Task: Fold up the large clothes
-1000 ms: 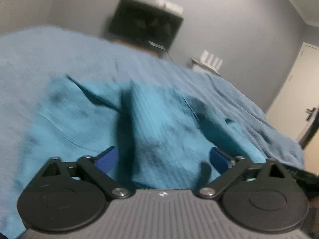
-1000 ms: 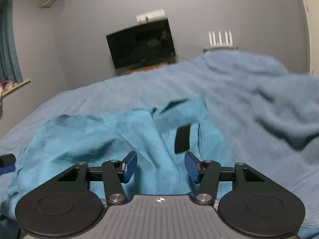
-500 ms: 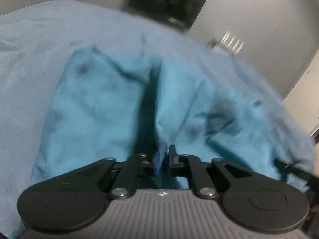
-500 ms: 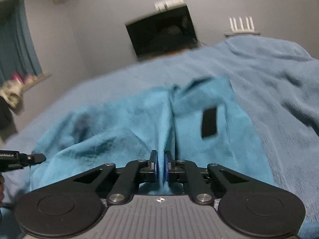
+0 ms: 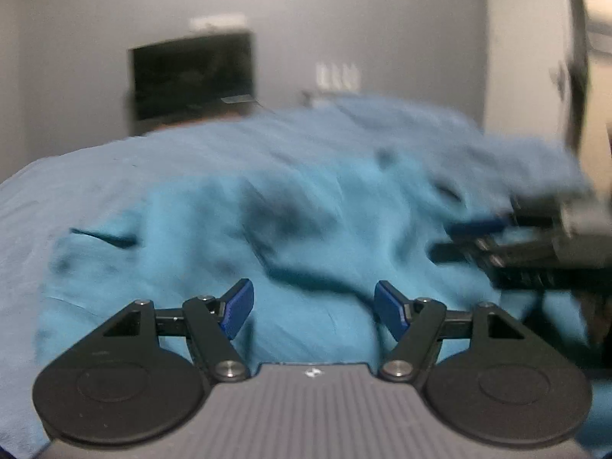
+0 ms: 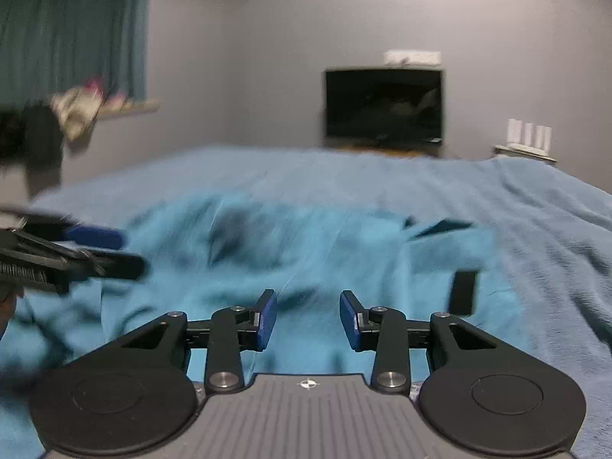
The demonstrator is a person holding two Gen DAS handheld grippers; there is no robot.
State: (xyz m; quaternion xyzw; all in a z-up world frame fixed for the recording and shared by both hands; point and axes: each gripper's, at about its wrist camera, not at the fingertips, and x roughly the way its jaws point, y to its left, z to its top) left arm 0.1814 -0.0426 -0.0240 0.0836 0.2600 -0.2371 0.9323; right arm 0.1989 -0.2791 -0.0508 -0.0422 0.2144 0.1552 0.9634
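Note:
A teal garment [image 5: 298, 237] lies rumpled on the blue bedspread [image 5: 114, 168], blurred in both views. My left gripper [image 5: 313, 311] is open and empty just above the garment's near part. My right gripper [image 6: 308, 319] is open and empty over the same garment [image 6: 306, 252]. A black label [image 6: 463, 292] shows on the garment at the right. The right gripper shows from the side at the right of the left wrist view [image 5: 482, 237]. The left gripper shows at the left of the right wrist view [image 6: 99, 250].
The bedspread [image 6: 497, 199] covers the whole bed. A dark TV [image 6: 383, 105] hangs on the grey wall beyond. A white router [image 6: 529, 135] stands to its right. A curtain [image 6: 76, 30] and a shelf with clutter [image 6: 76, 111] are at the left. A door [image 5: 596, 76] is at the right.
Half a second ago both grippers were shut on folds of the garment. Both have opened and let it go, and the garment has dropped into a rumpled heap.

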